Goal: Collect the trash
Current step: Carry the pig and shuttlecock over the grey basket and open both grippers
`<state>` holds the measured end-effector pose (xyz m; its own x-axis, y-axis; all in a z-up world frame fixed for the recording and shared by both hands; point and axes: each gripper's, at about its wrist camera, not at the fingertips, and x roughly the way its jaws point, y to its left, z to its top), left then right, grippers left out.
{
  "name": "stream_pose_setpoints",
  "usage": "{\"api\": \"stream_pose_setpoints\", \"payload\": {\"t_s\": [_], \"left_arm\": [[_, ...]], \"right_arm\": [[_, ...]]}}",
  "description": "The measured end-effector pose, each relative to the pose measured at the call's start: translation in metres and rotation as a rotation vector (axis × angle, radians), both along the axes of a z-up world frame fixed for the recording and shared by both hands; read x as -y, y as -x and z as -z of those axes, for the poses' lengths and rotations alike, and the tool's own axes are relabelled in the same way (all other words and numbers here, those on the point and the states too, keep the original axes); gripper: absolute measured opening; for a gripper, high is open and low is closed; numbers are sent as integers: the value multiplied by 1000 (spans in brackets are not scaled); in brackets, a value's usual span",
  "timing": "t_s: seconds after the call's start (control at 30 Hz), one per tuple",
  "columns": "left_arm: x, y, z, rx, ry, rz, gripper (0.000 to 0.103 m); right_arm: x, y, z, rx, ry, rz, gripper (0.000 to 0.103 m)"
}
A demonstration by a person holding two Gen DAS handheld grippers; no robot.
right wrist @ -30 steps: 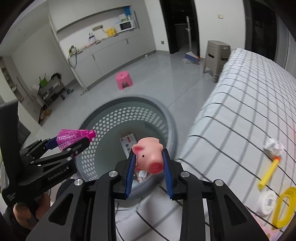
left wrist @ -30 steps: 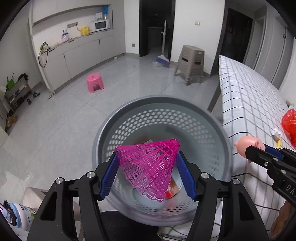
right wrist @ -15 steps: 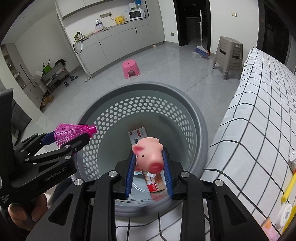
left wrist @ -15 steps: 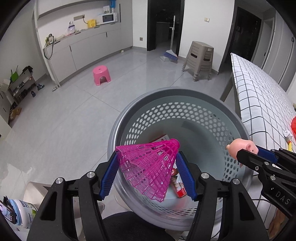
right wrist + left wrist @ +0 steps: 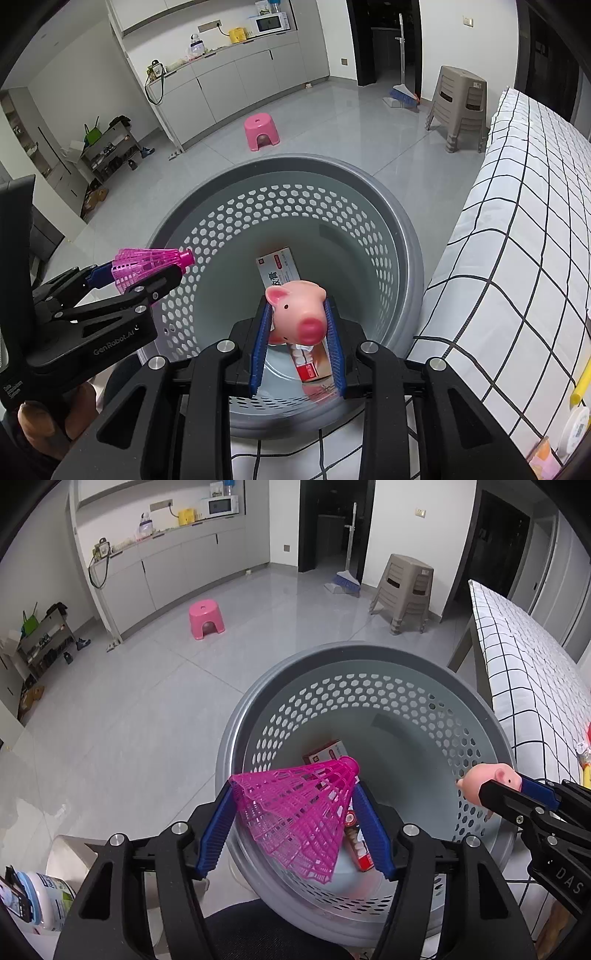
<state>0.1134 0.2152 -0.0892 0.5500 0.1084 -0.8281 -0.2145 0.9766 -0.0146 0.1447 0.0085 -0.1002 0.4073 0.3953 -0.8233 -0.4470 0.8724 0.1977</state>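
Observation:
My left gripper (image 5: 293, 812) is shut on a pink plastic shuttlecock (image 5: 301, 812) and holds it over the near left rim of the grey perforated trash basket (image 5: 369, 657). My right gripper (image 5: 297, 325) is shut on a pink toy pig (image 5: 297, 314) and holds it over the basket (image 5: 295, 166) opening. A red and white box (image 5: 280, 271) lies at the basket's bottom. The left gripper with the shuttlecock (image 5: 147, 264) shows at the left of the right wrist view. The pig (image 5: 487, 781) shows at the right of the left wrist view.
A table with a checked cloth (image 5: 517, 240) stands right of the basket, with a yellow item (image 5: 581, 380) and other small things at its right edge. A pink stool (image 5: 205, 618), stacked beige stools (image 5: 406, 587) and a broom (image 5: 345, 579) stand on the floor behind.
Both grippers have moved from beside the table to over the basket, still holding the shuttlecock and the pig. The basket's inside now fills more of both views.

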Motion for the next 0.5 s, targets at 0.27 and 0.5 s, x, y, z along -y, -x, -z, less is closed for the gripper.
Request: {"api": "stream_pose_setpoints", "payload": {"t_s": [0.27, 0.5], "left_arm": [[-4, 0, 1, 1, 14, -15, 68], [-3, 0, 2, -3, 11, -21, 71]], "right_arm": [[2, 0, -1, 7, -5, 14, 47], [1, 3, -1, 15, -5, 16, 49]]}}
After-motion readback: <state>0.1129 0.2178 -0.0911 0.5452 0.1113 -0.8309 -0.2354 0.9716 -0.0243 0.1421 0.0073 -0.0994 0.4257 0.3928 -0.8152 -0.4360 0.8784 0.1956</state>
